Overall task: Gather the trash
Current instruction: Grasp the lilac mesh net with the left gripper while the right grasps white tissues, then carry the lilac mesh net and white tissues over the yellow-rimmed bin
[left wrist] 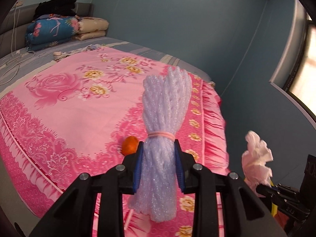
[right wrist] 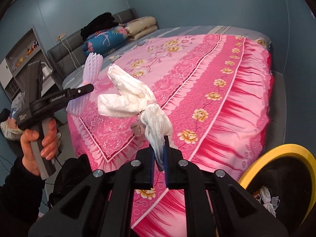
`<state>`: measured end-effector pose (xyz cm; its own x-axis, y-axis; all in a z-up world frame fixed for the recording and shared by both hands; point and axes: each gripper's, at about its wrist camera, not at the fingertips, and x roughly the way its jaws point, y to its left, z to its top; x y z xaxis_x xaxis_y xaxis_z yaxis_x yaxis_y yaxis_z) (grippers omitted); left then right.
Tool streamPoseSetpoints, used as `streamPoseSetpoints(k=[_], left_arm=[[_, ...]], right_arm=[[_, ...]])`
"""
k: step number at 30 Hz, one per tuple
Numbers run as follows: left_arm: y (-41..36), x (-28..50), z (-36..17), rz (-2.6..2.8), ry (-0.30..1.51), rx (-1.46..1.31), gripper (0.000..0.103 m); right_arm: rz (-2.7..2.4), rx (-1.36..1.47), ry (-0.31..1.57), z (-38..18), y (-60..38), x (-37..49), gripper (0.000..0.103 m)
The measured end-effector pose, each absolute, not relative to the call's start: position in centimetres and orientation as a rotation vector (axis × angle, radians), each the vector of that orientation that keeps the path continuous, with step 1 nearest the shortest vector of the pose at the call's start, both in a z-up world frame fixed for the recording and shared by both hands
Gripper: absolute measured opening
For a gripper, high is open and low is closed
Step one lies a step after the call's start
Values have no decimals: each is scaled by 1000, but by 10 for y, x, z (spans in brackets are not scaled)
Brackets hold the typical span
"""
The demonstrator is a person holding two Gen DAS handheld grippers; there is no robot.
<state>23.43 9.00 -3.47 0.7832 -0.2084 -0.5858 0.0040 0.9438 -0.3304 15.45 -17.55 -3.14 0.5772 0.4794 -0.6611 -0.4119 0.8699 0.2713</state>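
Above the bed: two loads of trash hang clear of the pink floral bedspread (left wrist: 65, 118), carried in hand-held tongs.
Left tongs (left wrist: 159, 167): pinching a bundle of white foam netting (left wrist: 165, 106), cinched by a pink rubber band (left wrist: 161, 135); the blue pads bite just below the band.
Right tongs (right wrist: 159, 154): pressed together on the tail of a knotted white plastic bag (right wrist: 130, 98), most of which sticks out loose beyond the tips.
Still on the bed: an orange fruit or peel (left wrist: 129, 145) beside the left tongs, too hidden to tell which.
Bin: a yellow-rimmed bin (right wrist: 280, 152) with a black liner stands at the foot of the bed, lower right of the right tongs; some scraps already lie inside.
Step in hand: likely carrying both loads to the bin.
Doing it well: keep both grips firm, bring each load over the opening before releasing, and let the bag's loose end clear the rim first.
Risk: the thin bag tail could slip.
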Motion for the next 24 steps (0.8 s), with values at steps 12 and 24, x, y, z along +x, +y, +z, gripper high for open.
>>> streamPoseSetpoints(k=[12,24], left_arm=[[-24,211,-7,-344,654,-198,27],[-104,209,-15,-483,718,-106,27]], right_arm=[[378,200,707,-8,-260,131,8],[183,300,692,-12,-333,109,8]])
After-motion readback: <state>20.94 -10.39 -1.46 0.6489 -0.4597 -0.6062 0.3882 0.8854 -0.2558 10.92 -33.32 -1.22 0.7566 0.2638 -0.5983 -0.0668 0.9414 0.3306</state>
